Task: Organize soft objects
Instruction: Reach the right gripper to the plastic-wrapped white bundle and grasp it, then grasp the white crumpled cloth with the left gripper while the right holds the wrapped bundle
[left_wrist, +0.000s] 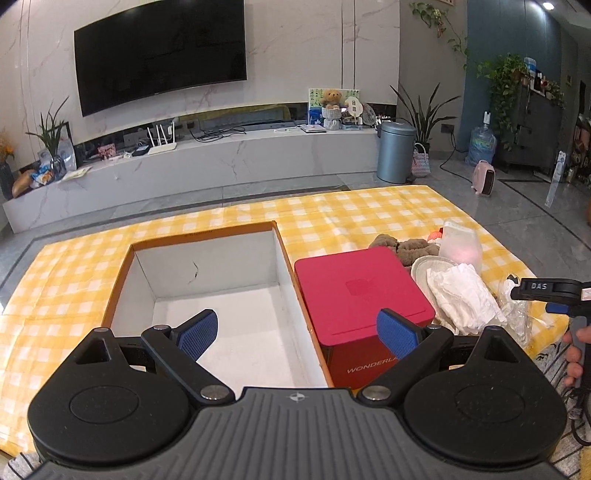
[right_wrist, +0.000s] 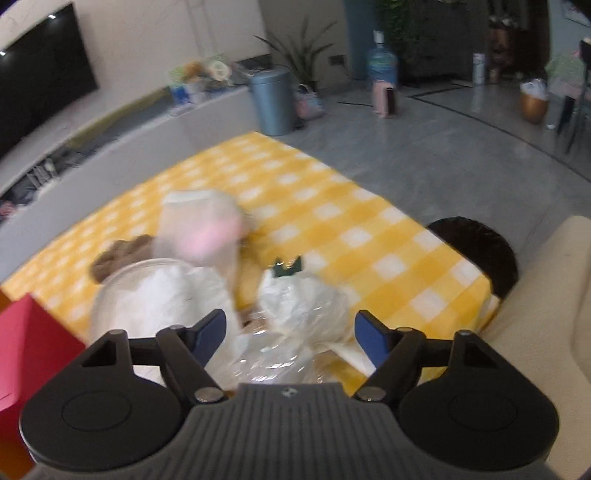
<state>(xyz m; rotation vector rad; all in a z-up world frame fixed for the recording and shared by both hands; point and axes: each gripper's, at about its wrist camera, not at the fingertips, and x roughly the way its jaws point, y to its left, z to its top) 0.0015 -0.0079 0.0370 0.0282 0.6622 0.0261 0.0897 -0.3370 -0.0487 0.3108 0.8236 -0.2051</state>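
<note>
Two tongs spread, nothing pinched: left tongs (left_wrist: 297, 334), right tongs (right_wrist: 288, 334). Red box (left_wrist: 364, 291) reads "WONDERLA", rest hidden.

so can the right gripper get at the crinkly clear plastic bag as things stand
Probably yes: the right gripper is open with the crinkly clear plastic bag right below and between its fingers, nothing covering it.

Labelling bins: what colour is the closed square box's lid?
Red lid; clearest in the left wrist view.

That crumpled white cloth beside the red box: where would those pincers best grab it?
Probably the raised fold atop the white cloth, coming from above with the open right gripper. It is a loose heap, and the red box blocks its left side.
</note>
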